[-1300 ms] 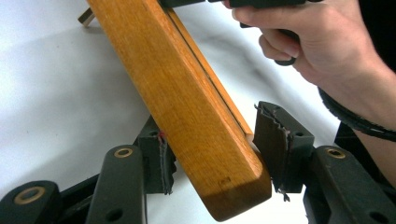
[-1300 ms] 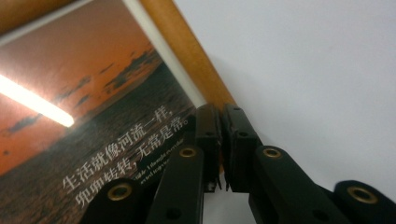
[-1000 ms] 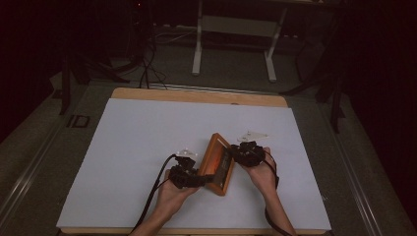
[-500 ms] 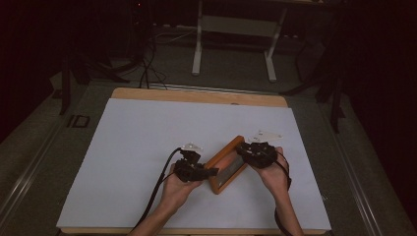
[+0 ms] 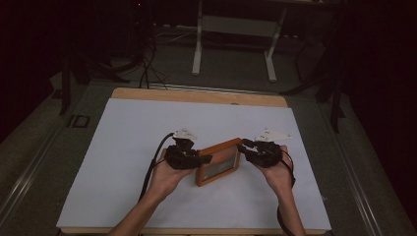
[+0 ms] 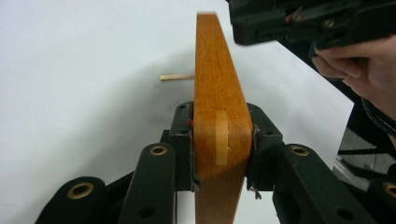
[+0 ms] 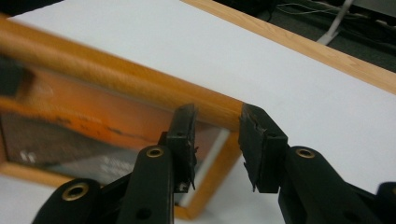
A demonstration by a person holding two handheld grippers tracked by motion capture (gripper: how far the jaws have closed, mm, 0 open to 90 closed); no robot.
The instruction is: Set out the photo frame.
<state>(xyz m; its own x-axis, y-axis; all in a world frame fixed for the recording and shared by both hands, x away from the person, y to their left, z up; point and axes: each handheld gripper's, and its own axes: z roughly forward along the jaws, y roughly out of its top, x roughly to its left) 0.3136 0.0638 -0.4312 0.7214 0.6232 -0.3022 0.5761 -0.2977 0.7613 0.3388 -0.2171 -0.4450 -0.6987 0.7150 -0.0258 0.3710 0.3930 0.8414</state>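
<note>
A wooden picture frame (image 5: 217, 162) is held above the white worktop (image 5: 123, 147), its edge pinched in the left tool (image 6: 219, 144); the right tool (image 7: 217, 140), jaws just opening, straddles the opposite edge.

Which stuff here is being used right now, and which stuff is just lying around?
In use:
- wooden picture frame, lifted off the table
- left gripper, clamped on the frame's edge
- right gripper, jaws open around the frame's corner

Just lying about:
- small wooden stick on the white table cover
- metal stand behind the table
</note>
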